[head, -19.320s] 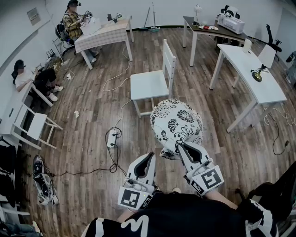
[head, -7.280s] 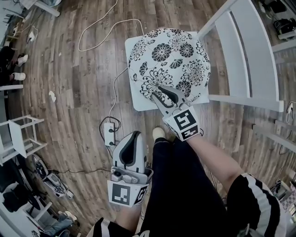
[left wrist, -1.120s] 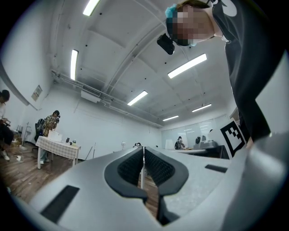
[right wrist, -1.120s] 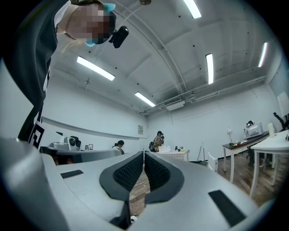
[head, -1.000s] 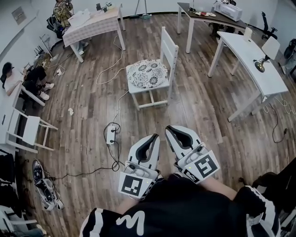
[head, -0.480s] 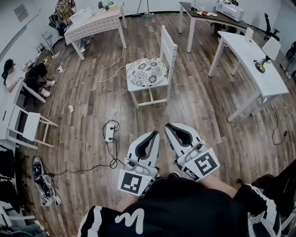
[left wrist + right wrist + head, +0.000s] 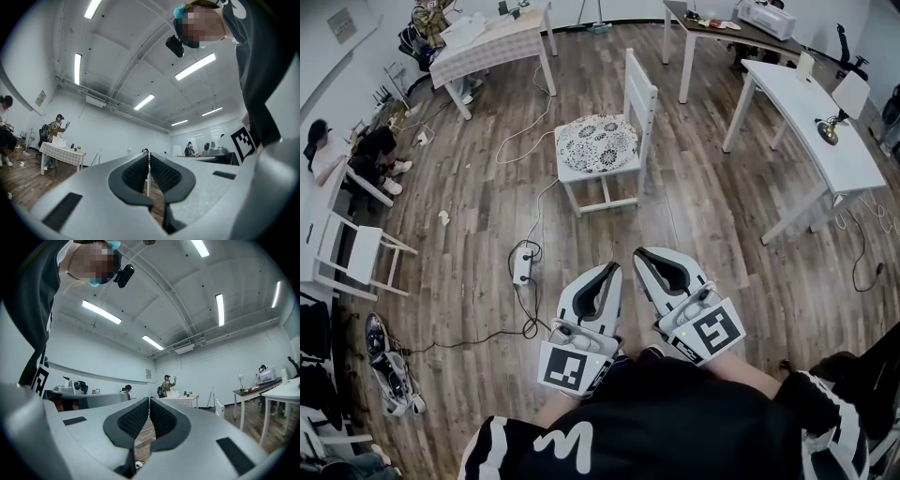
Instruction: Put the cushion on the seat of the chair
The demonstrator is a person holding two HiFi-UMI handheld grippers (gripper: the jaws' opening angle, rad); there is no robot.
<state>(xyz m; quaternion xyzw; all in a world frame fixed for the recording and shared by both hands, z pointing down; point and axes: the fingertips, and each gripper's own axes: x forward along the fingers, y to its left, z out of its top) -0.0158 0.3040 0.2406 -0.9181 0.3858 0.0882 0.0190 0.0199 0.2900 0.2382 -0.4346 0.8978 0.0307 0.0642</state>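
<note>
The round black-and-white flowered cushion lies flat on the seat of the white wooden chair, far ahead in the head view. Both grippers are held close to my body, well short of the chair. My left gripper is shut and holds nothing; in the left gripper view its ribbed pads meet. Beside it, my right gripper is also shut and holds nothing, its pads pressed together in the right gripper view. Both point roughly level into the room.
A power strip with trailing cables lies on the wood floor between me and the chair. White tables stand at the right, a checked table at the back left, a small white chair at the left. People sit along the left wall.
</note>
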